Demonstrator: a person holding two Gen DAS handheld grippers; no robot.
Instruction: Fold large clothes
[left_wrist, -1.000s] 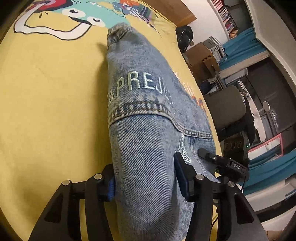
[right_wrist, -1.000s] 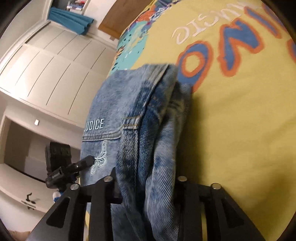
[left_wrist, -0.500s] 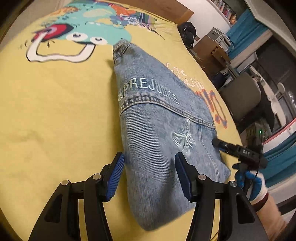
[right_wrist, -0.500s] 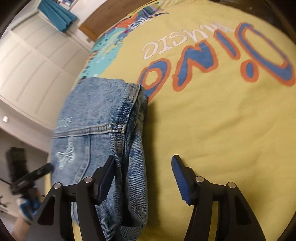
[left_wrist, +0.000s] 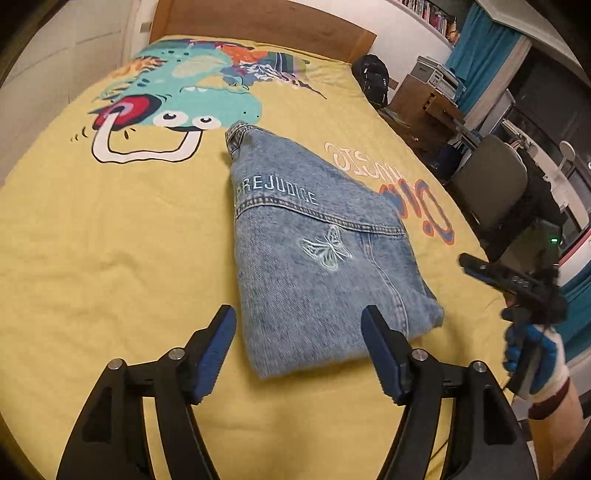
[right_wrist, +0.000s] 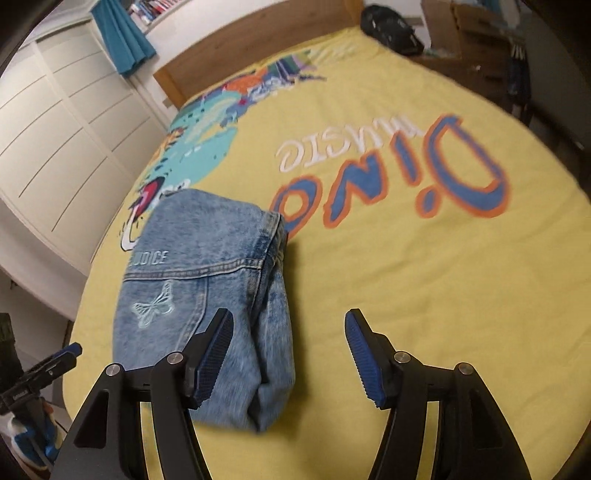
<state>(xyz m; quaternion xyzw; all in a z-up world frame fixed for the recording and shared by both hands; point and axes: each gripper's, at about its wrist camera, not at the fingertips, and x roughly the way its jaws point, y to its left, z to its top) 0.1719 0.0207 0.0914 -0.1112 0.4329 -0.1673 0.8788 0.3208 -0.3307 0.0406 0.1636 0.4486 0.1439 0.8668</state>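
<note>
- The jacket (left_wrist: 314, 254), blue denim and folded into a compact bundle, lies on the yellow bedspread (left_wrist: 110, 240), filling the centre of the left wrist view and the lower left of the right wrist view (right_wrist: 199, 302).
- Its top face shows the stitched word "PREJUDICE" and, below that, a pale butterfly (left_wrist: 327, 248).
- In the right wrist view the folded layers stack up along the bundle's right edge, next to the orange-and-blue "Dino" print (right_wrist: 399, 177) on the bedspread.
- The left gripper (left_wrist: 299, 343) sits at the bottom of its frame, jaws spread wide and released, gripping nothing; the bundle's near edge shows between the blue pads (left_wrist: 216, 350), and I cannot tell whether they touch the cloth.
- The right gripper (right_wrist: 288, 354) is likewise released, jaws apart; its left pad overlaps the bundle's near right corner in the frame, its right pad is over bare bedspread.
- The right gripper also appears at the right edge of the left wrist view, held in a gloved hand (left_wrist: 532, 354), off the bedspread's edge.
- A wooden headboard (left_wrist: 258, 26) crosses the top of the left wrist view.
</note>
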